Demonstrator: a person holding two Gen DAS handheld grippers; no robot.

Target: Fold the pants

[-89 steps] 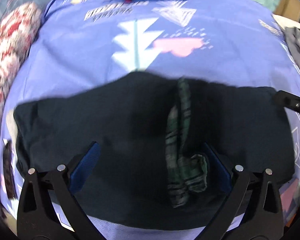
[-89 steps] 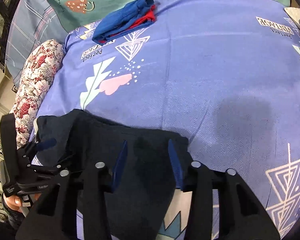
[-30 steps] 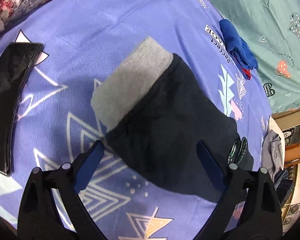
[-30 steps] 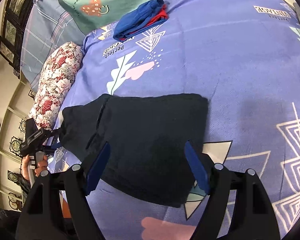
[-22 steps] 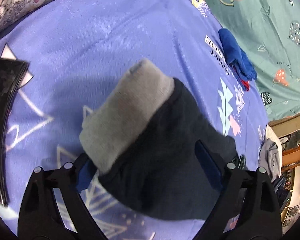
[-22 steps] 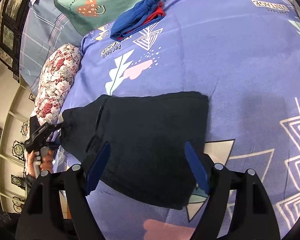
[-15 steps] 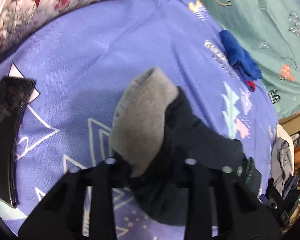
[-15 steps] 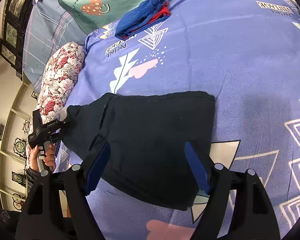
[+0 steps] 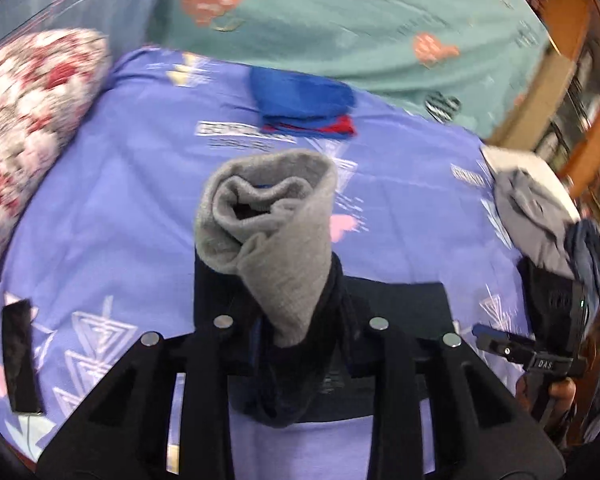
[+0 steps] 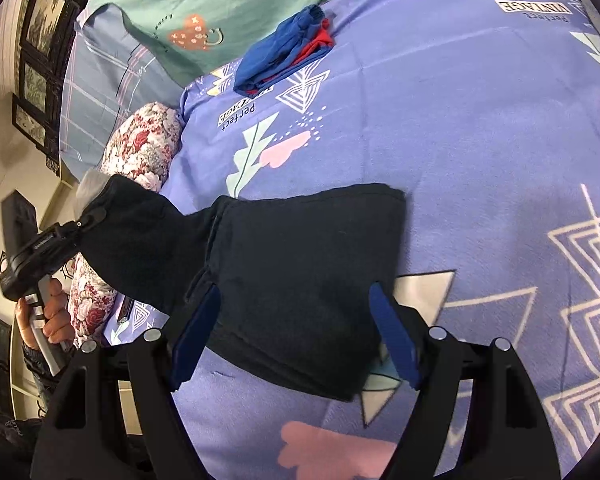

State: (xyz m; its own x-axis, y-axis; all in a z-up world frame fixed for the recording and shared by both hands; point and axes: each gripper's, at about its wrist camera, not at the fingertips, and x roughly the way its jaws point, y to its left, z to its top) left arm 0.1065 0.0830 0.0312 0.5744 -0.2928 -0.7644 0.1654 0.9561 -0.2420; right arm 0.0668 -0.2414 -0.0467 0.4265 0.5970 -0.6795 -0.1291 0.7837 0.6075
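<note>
The dark navy pants [image 10: 300, 272] lie partly folded on the purple bedsheet [image 10: 480, 128]. My left gripper [image 9: 300, 328] is shut on the pants' end near the grey cuff [image 9: 276, 232] and holds it lifted above the bed; it also shows at the left of the right wrist view [image 10: 88, 216], with the fabric rising to it. My right gripper [image 10: 296, 336] is open and empty, hovering just over the near edge of the folded part. It appears at the right of the left wrist view [image 9: 496, 340].
A folded blue and red garment [image 10: 284, 56] lies at the far side of the bed. A floral bolster [image 9: 24, 120] runs along the left. A black phone [image 9: 18, 352] lies near the left edge. Grey clothes [image 9: 536, 216] are piled at the right.
My left gripper closed on the cuff end of the pants and lifted it off the bed, swinging to face the headboard. My right gripper stayed open over the folded part.
</note>
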